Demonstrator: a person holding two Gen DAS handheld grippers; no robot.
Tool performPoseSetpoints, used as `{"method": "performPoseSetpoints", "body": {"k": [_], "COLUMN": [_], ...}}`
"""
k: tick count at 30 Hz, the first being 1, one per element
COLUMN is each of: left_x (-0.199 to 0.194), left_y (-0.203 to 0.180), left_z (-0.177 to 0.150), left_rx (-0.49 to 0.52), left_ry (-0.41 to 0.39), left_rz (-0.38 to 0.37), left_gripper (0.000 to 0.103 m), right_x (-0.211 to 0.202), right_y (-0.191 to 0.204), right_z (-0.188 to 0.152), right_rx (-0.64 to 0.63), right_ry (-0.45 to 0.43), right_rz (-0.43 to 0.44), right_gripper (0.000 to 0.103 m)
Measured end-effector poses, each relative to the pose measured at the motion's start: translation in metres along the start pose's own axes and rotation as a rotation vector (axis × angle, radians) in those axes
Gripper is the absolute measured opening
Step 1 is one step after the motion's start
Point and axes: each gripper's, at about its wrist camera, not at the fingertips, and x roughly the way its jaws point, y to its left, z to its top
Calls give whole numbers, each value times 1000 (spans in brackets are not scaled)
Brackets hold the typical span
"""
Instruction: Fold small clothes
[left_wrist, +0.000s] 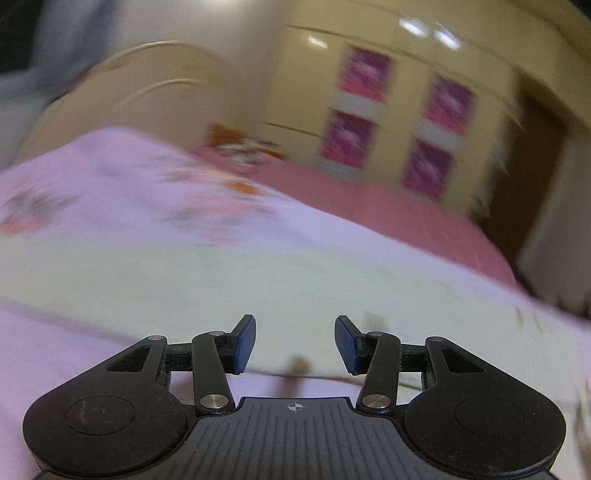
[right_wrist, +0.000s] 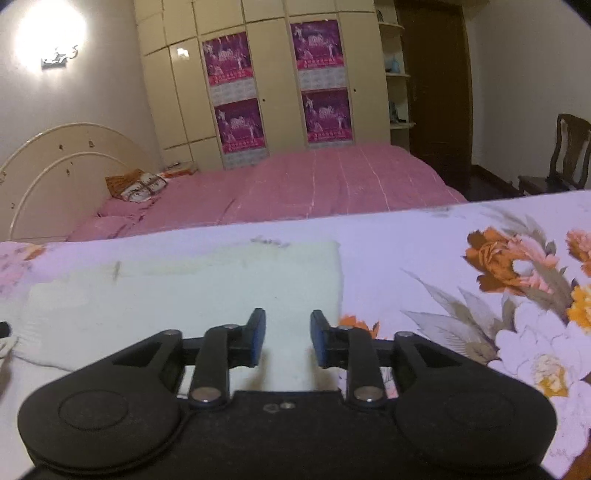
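A pale green-white small garment (right_wrist: 184, 291) lies flat as a rough rectangle on the lilac floral sheet (right_wrist: 424, 258). In the left wrist view, which is blurred, it shows as a pale band (left_wrist: 221, 280) just ahead of the fingers. My left gripper (left_wrist: 294, 343) is open and empty, low over the garment's near edge. My right gripper (right_wrist: 288, 339) is open and empty, just above the garment's near right part, close to its right edge.
A pink bed (right_wrist: 295, 184) with a cream headboard (right_wrist: 66, 166) and small cushions (right_wrist: 140, 184) lies beyond the sheet. Behind it stands a cream wardrobe (right_wrist: 269, 74) with purple posters. A dark door (right_wrist: 436, 92) and a wooden chair (right_wrist: 565, 155) are at the right.
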Motion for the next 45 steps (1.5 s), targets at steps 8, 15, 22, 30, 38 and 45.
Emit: {"method": "performPoseSetpoints", "body": {"k": [8,15,22,30,38,45], "left_x": [-15,3,25,32,45,25], "left_y": [172,221,213,73,-97,-205], "left_z": [11,5,16,57,31,-18], "left_rx": [-493,-691,-643,-178,161,382], "left_ry": [-39,-35,-10,-52,42,131], "left_rz": [151,60,139,-73,-247,-328], "left_gripper": [47,47,2,2,2,2], "right_x": [-6,-3,-1,1,-4,-14], "right_y": [7,30,34,25,18,1], "right_z": [-10,-12,-14,-18,-19,-22], "right_rx": [37,24,42,71,102,148], "right_ry": [55,68,75,79,68,52], "right_rz": [27,65,63,48,47,38], "right_gripper": [30,30,30,30,30,30]}}
